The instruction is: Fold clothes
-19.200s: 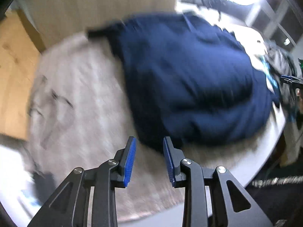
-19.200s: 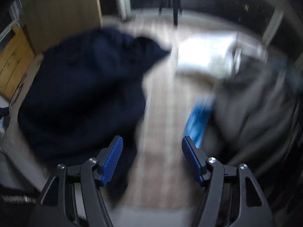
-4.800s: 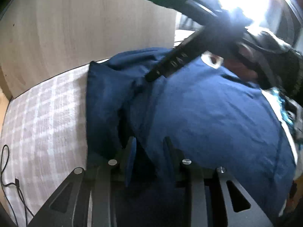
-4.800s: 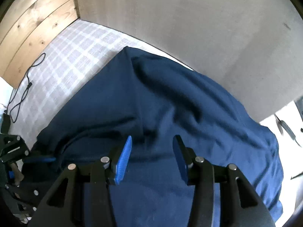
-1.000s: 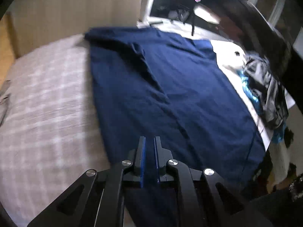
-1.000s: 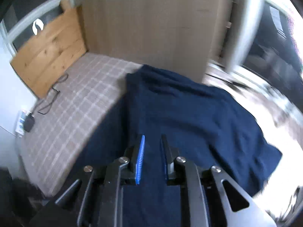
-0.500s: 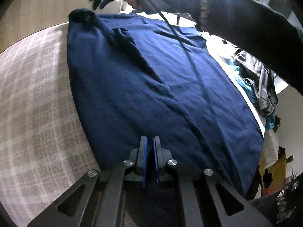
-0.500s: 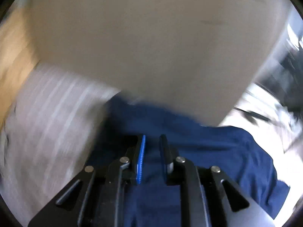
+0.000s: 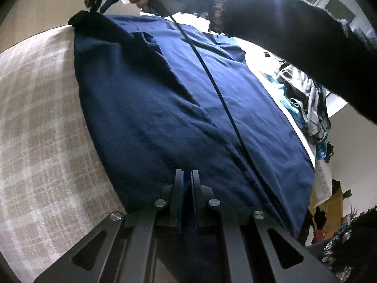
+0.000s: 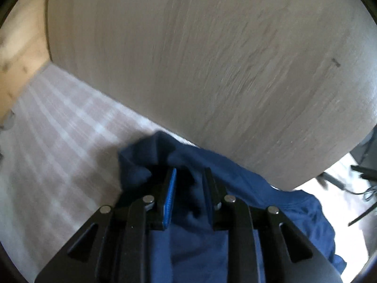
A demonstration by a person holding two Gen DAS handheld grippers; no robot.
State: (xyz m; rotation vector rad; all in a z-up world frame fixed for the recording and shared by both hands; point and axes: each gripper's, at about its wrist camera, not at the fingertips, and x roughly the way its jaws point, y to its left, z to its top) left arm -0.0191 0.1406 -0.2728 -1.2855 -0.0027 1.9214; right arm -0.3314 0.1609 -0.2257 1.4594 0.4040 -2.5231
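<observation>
A navy blue garment (image 9: 165, 108) lies spread lengthwise on a plaid bed cover (image 9: 35, 118). My left gripper (image 9: 186, 176) is shut on the garment's near edge, with a thin fold pinched between the blue pads. Far off, a hand in a dark sleeve (image 9: 294, 30) holds my right gripper (image 9: 103, 2) at the garment's far corner. In the right wrist view that gripper (image 10: 189, 176) hangs over the bunched corner of the garment (image 10: 271, 188). Its jaws are opening, with dark cloth loose between them.
A pale wood-grain panel (image 10: 212, 59) rises right behind the garment's far corner. A black cable (image 9: 212, 82) runs from the right gripper across the cloth. A heap of grey and teal clothes (image 9: 306, 99) lies at the bed's right side. The plaid cover (image 10: 59, 141) stretches left.
My right gripper has swung in low over the garment's far corner and its jaws have spread. My left gripper has sunk slightly and kept its pinch on the near edge.
</observation>
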